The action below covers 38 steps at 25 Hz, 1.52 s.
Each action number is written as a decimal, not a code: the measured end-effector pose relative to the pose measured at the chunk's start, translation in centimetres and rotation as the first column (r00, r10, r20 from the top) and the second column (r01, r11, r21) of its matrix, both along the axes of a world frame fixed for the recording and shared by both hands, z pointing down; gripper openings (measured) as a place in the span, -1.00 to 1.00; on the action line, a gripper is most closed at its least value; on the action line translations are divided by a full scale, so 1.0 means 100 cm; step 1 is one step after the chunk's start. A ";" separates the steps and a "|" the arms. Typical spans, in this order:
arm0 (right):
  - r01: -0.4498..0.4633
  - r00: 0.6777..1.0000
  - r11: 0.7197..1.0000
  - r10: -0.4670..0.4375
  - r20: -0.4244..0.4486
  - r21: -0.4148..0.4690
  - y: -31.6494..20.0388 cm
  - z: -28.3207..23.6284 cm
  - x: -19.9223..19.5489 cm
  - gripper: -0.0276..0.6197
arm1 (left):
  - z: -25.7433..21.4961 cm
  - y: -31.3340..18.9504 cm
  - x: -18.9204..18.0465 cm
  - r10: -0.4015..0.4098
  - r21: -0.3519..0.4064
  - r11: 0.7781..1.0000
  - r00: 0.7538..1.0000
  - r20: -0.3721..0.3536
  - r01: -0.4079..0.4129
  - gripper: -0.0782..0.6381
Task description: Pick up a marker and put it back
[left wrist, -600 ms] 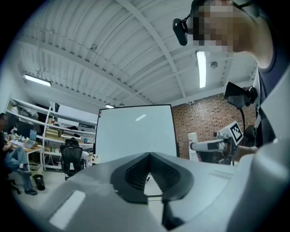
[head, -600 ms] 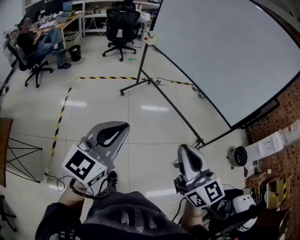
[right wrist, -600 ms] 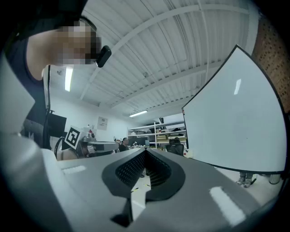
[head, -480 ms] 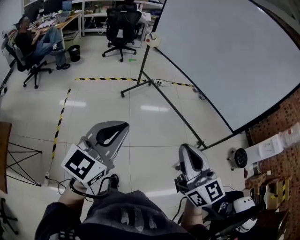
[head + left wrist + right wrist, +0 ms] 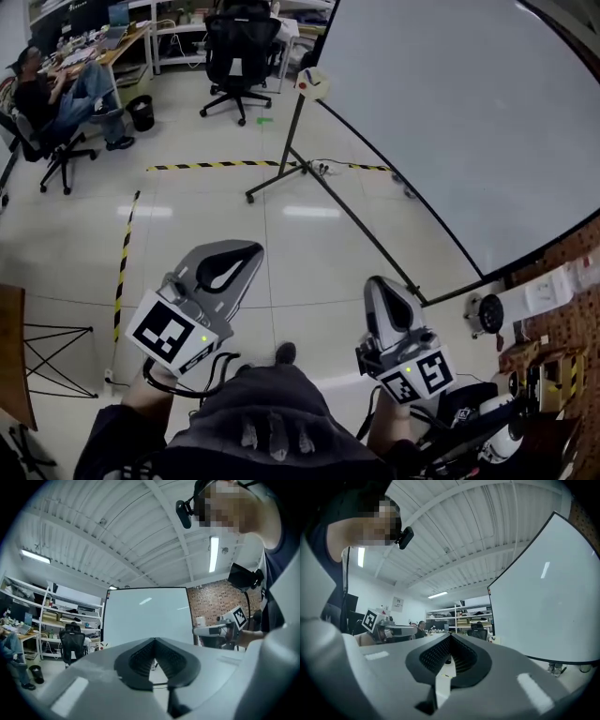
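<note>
Hanging above the floor (image 5: 300,244), the left claw (image 5: 242,255) and right claw (image 5: 378,289) were both pinched together and empty. No marker showed in any view; it possibly sat near the whiteboard (image 5: 450,112). It would likely be light, stiff and smooth, best pinched mid-barrel.

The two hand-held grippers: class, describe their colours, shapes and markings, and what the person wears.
Both the left gripper and right gripper have smooth grey tapering shells with black ribbed pads. Each carries a white cube bearing black square markers. A black cable loops below the left one. The person wears a dark top.
</note>
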State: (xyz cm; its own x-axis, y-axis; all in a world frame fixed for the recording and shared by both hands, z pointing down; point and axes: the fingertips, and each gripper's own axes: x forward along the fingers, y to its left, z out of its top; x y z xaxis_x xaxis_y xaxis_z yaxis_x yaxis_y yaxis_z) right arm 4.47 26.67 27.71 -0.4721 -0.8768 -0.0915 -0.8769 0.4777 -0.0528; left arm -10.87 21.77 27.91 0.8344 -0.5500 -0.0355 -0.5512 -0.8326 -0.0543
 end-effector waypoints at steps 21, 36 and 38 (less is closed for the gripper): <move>0.175 0.985 0.984 -0.175 0.002 -0.024 -0.299 0.015 0.044 -0.91 | -0.002 -0.265 0.049 -0.167 -0.002 0.986 0.983 0.076 0.167 -0.76; 0.171 0.982 0.985 -0.172 -0.071 -0.027 -0.458 0.012 0.039 -0.91 | -0.004 -0.442 0.047 -0.162 0.019 0.987 0.985 0.055 0.161 -0.76; 0.152 0.985 0.988 -0.154 -0.073 -0.033 -0.488 0.011 0.032 -0.91 | -0.003 -0.476 0.042 -0.143 0.010 0.990 0.989 0.042 0.143 -0.76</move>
